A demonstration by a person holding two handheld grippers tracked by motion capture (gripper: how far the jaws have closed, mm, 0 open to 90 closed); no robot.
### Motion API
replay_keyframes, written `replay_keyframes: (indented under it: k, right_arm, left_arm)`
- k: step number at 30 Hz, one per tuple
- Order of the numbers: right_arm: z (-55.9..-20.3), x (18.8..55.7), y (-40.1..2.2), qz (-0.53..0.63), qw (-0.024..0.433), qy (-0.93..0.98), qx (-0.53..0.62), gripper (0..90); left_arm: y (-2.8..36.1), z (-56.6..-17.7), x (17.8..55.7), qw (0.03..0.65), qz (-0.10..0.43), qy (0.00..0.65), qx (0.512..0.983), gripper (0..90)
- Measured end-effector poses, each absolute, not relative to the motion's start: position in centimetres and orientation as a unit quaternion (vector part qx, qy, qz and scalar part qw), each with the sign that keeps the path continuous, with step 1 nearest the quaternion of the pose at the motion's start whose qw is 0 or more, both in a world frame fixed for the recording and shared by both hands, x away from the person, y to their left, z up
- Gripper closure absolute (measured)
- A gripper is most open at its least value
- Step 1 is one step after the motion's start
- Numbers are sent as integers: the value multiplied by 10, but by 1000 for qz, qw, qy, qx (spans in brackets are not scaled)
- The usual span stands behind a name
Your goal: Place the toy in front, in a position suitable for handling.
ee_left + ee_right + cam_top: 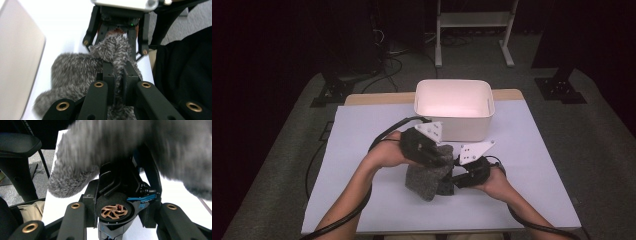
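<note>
The person holds a tool in each hand over a white table. Both tools meet at a grey fuzzy cloth near the middle of the table, on the side close to the person. Part of the cloth hangs down and touches the table.

The left gripper comes in from the left, with the left hand behind it. In the left gripper view, its two black jaws are squeezed close together, and the left gripper pinches a fold of the fuzzy cloth between them. The fold sticks up tall between the jaws.

The right gripper comes in from the right, held by the right hand. In the right gripper view, the right gripper has its jaws part way apart, with a black toy sitting between them. The toy has a round wheel with a copper-coloured middle and a bit of blue on its side. The jaws look tight on the toy. The fuzzy cloth lies over the top of the toy like a blanket.

In the left gripper view, the right gripper faces the camera, and the cloth runs right up into it.

A white box stands on the table behind the tools, at the far side.
</note>
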State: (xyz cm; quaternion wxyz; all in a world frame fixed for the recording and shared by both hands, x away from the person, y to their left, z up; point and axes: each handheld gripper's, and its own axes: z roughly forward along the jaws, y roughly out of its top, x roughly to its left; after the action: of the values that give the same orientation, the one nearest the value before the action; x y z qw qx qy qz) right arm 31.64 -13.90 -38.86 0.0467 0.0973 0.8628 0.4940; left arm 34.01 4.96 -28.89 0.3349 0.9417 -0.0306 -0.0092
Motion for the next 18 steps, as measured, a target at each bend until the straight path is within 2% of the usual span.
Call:
replay_keyframes:
  k: [6,11,18]
  right_arm:
    - [-391,317,-147,503,43,856,111,568]
    - [-391,316,-151,501,45,858,109,568]
    - [-388,318,-155,489,39,864,111,565]
  left_arm:
    - [37,-291,342,321,-7,-34,946,841]
    - [54,-287,342,323,3,-17,946,839]
    - [77,-308,347,339,-16,17,941,837]
